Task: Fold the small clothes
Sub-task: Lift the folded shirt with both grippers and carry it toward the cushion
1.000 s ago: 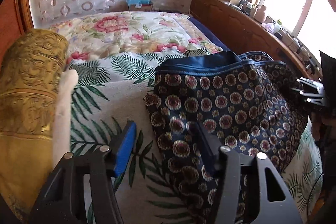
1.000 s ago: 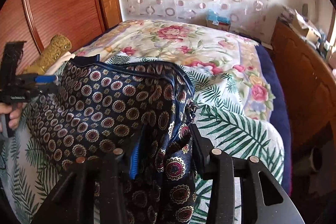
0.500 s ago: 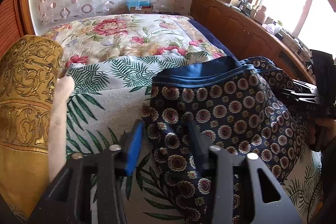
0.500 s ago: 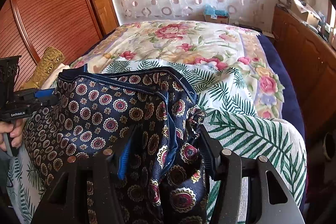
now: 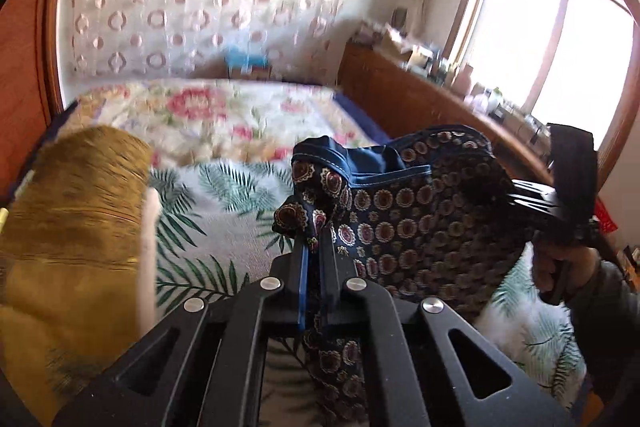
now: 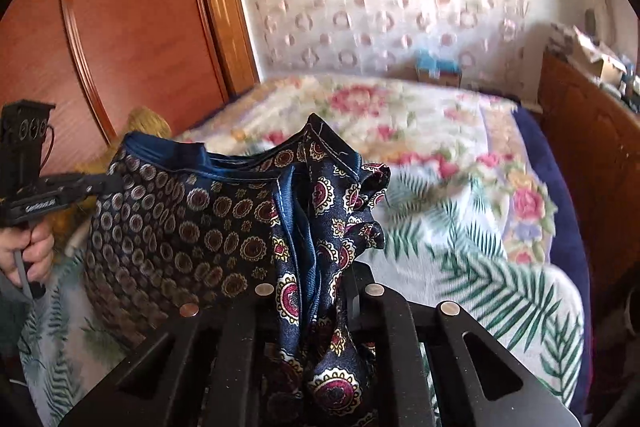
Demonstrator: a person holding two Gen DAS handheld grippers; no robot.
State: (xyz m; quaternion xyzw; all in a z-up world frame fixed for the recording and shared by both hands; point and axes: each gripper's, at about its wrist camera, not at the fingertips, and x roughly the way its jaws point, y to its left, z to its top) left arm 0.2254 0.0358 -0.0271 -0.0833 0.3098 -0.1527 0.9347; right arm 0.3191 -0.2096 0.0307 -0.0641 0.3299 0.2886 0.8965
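A dark navy garment with round medallion print and a blue waistband [image 5: 408, 223] hangs lifted between both grippers above the bed; it also shows in the right wrist view [image 6: 192, 223]. My left gripper [image 5: 314, 247] is shut on its left corner. My right gripper [image 6: 316, 267] is shut on the bunched right corner. Each gripper shows in the other's view, the right gripper [image 5: 560, 195] at the garment's far side and the left gripper [image 6: 44, 195] likewise.
The bed has a palm-leaf cloth [image 5: 216, 227] near me and a floral quilt [image 5: 208, 115] beyond. A gold bolster [image 5: 68, 211] lies at the left. A wooden wardrobe [image 6: 132, 11] stands left, a cluttered wooden sideboard [image 5: 420, 95] under the window right.
Both grippers closed on the garment's corners and raised it off the bed. The cloth now hangs stretched between them instead of lying flat.
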